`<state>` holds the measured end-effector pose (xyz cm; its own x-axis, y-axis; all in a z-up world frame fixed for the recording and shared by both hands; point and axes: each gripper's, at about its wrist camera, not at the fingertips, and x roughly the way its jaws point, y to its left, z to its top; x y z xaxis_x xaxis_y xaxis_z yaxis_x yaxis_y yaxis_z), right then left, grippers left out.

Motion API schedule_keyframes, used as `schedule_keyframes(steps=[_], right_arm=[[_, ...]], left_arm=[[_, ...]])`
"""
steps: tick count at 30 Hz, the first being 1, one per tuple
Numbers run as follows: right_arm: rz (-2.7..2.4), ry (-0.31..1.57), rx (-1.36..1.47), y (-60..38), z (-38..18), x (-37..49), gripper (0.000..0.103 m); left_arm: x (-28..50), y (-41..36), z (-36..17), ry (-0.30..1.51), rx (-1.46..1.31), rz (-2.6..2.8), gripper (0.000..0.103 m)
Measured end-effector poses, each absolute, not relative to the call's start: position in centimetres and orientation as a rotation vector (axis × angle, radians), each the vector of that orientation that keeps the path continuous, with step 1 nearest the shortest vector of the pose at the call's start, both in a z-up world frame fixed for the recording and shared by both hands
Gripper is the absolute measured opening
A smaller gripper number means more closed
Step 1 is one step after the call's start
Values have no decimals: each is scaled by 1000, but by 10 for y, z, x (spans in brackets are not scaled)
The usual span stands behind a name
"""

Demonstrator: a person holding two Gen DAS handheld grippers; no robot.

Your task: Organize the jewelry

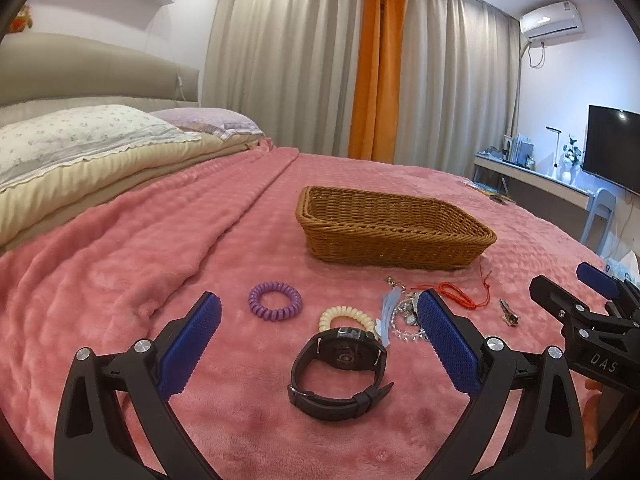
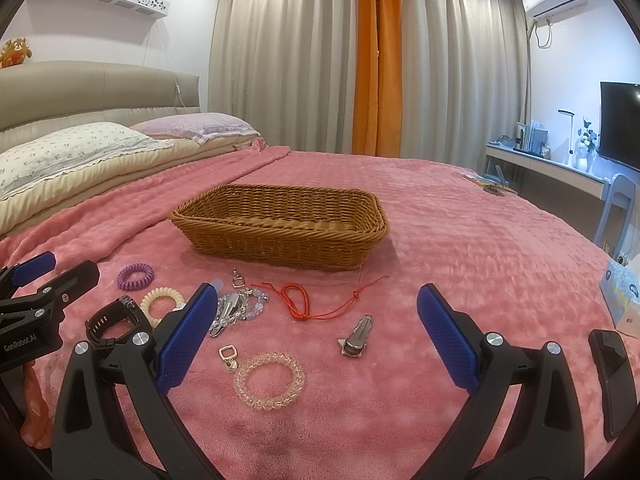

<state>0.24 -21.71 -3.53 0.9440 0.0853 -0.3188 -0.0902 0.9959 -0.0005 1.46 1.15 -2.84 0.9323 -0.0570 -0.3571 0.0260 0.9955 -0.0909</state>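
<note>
Watch (image 1: 340, 376) lies nearest, on the bed (image 1: 160, 280) right between the spread fingers of the left claw (image 1: 320, 344), not touched. Right claw (image 2: 316, 336) also spread wide, holding nothing; the clear coil tie (image 2: 269, 381) lies just in front of it toward its left finger, the metal clip (image 2: 356, 336) near the middle of its gap, further out.

Progress: looks like nothing done yet. Basket (image 2: 280, 226) appears empty as far as its inside shows. Everything is loose on the blanket in front of it: purple tie (image 1: 275, 300), cream tie (image 1: 346, 318), red cord (image 2: 312, 300), bead bracelet with a second clip (image 2: 236, 308), small charm (image 2: 227, 356).

All items left to move into the basket, by my read. Basket sits beyond the pile, well apart from both claws. Watch is the likeliest first pick for the left, clip or clear tie for the right.
</note>
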Motion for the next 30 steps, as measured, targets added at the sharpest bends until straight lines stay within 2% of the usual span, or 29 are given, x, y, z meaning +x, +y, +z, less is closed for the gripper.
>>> schedule_keyframes(steps=[12, 18, 22, 24, 26, 30], right_arm=[[83, 307, -9, -218, -34, -1, 95], [91, 372, 18, -230, -31, 1, 95], [93, 416, 6, -232, -31, -3, 91], [109, 448, 2, -234, -33, -9, 90], [100, 475, -14, -238, -35, -14, 89], [166, 546, 22, -253, -41, -23, 87]], left_arm=[[12, 18, -29, 373, -125, -66, 95], [14, 62, -19, 495, -300, -183, 95], [6, 70, -18, 554, -270, -173, 94], [4, 71, -19, 582, -260, -191, 92], [5, 67, -19, 627, -250, -213, 83], [11, 64, -22, 682, -256, -237, 78]])
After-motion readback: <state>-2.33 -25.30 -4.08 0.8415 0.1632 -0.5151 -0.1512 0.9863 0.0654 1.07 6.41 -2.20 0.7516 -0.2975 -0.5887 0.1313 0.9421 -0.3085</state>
